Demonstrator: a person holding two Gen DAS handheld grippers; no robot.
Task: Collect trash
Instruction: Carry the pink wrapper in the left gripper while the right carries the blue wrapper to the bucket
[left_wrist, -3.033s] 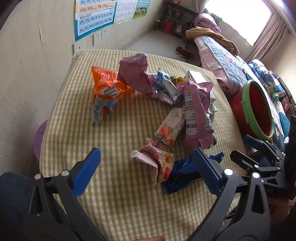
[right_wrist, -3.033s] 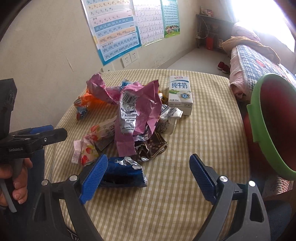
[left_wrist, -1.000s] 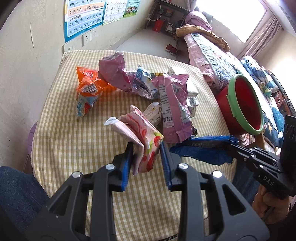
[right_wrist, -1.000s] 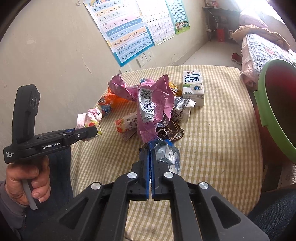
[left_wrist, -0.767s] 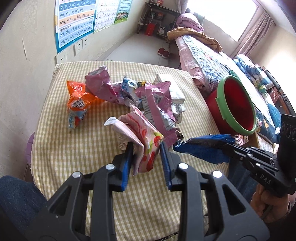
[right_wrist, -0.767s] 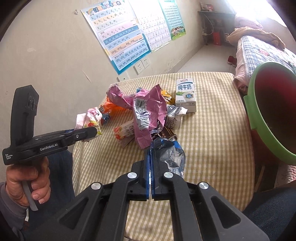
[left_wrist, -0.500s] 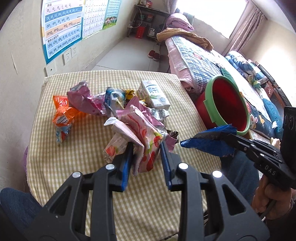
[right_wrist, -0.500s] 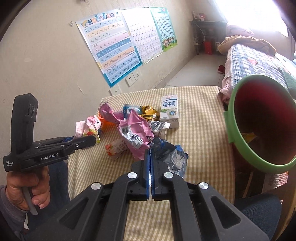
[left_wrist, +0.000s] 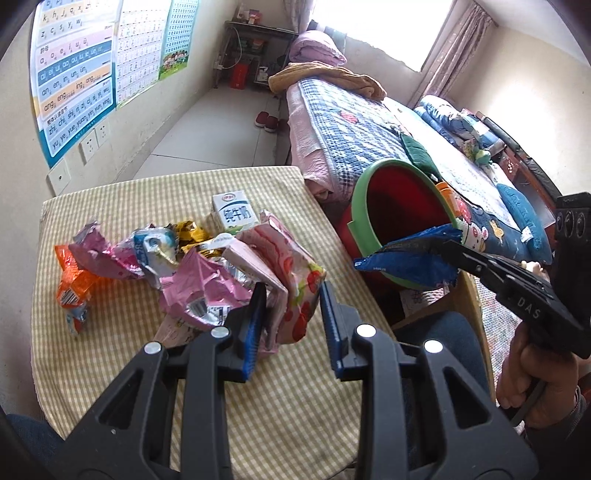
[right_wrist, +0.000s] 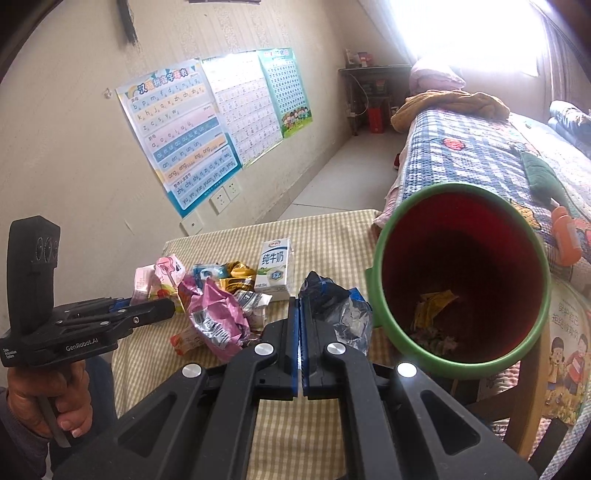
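The right gripper has its jaws pressed tight on a crumpled blue wrapper, which sticks up and to the right of the fingers, lifted clear of the table. The wrapper hangs just beside the near left rim of the red bin with the green rim, not yet over its mouth. The left gripper pinches a pink strawberry-print packet between its blue pads, the packet bulging up out of the narrow gap, and it is also held above the checked tablecloth. From that side the bin stands well to the right, past the table's edge, with the blue wrapper in front of it.

As for progress, I'd say it is early to middling: a few scraps, one yellow, already lie at the bottom of the bin, and two pieces are in hand but not dropped. Left on the table are a big pink foil bag, an orange packet, a milk carton farther back, and several smaller crumpled wrappers among them.
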